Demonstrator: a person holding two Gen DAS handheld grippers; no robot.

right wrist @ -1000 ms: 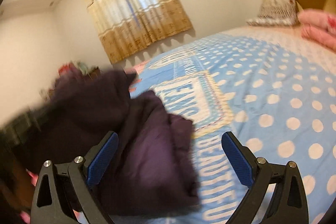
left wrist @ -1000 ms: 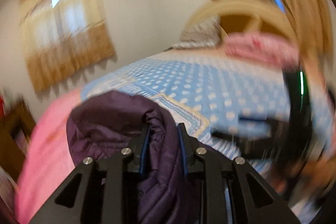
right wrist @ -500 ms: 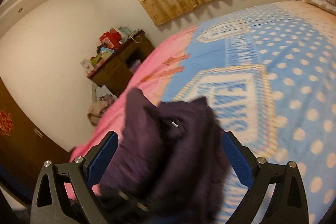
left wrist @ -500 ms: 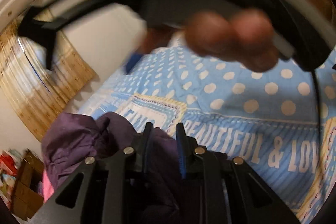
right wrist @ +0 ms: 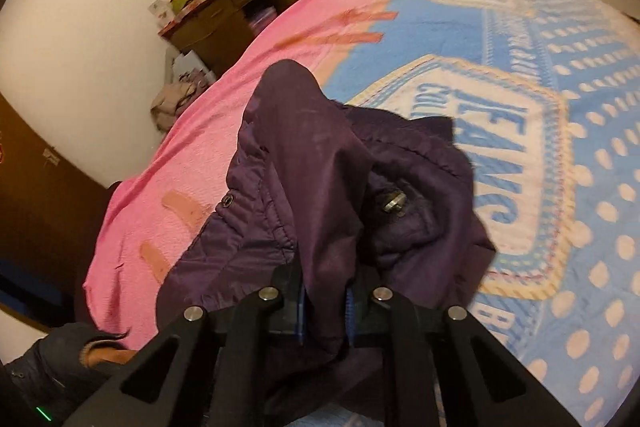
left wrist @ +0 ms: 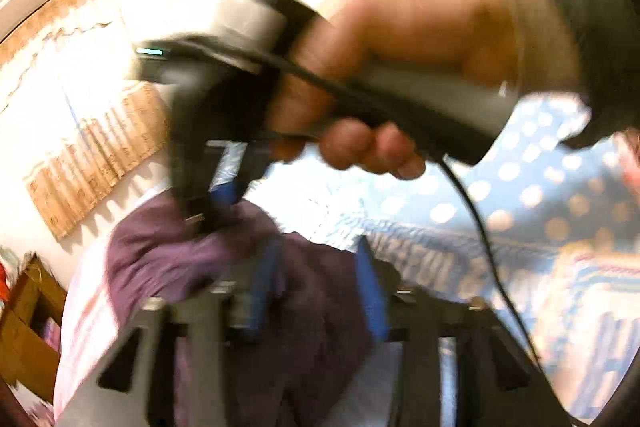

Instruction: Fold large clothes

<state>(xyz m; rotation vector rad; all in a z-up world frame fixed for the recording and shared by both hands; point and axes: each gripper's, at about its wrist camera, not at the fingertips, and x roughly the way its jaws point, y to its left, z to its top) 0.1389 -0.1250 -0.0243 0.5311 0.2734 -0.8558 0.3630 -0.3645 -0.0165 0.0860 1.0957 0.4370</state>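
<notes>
Purple jacket (right wrist: 320,187) pinched between right jaws; loose between left jaws

In the right wrist view, the blue dotted bedspread (right wrist: 580,187) lies bare across the right of the frame, free to pass over. The purple jacket (right wrist: 320,187) heaps at centre. A cluttered wooden desk (right wrist: 228,11) blocks the upper left. In the left wrist view, the person's hand (left wrist: 400,67) fills the upper centre.
</notes>
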